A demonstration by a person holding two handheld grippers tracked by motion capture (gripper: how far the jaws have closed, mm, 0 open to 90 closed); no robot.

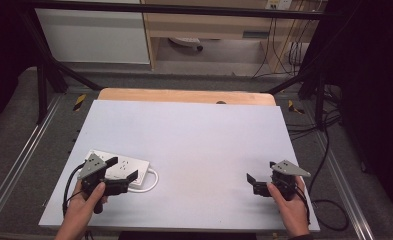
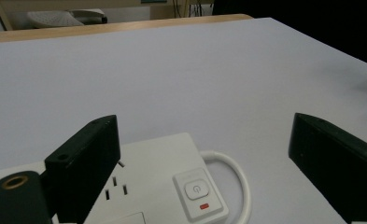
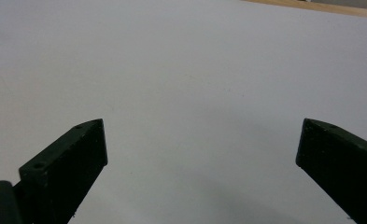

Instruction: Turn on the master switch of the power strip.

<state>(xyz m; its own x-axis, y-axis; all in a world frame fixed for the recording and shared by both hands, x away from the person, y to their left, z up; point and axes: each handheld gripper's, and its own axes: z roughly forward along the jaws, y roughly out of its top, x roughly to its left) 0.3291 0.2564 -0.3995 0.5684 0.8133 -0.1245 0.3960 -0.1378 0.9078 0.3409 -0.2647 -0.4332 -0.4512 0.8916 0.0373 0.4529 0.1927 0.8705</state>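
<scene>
Risk: power strip shoved or mis-gripped at near-left corner

Left hand-held gripper (image 1: 122,170), jaws wide apart & gripping nothing, hovers over the white power strip (image 1: 126,168), which lies flat on the worktop (image 1: 194,145) near its front-left corner. In the left gripper view one jaw sits above the sockets, the other well off past the strip's end. Likely trouble: jaws close askew, strip slides or swings on the smooth surface. A jaw could also press the switch (image 2: 197,189) by accident, or snag the looped white cable (image 2: 235,175) beside it. Right hand-held gripper (image 1: 260,170), likewise spread & empty, is well apart at front-right, too far to steady the strip. Rest of the worktop, farther back, is bare.
</scene>
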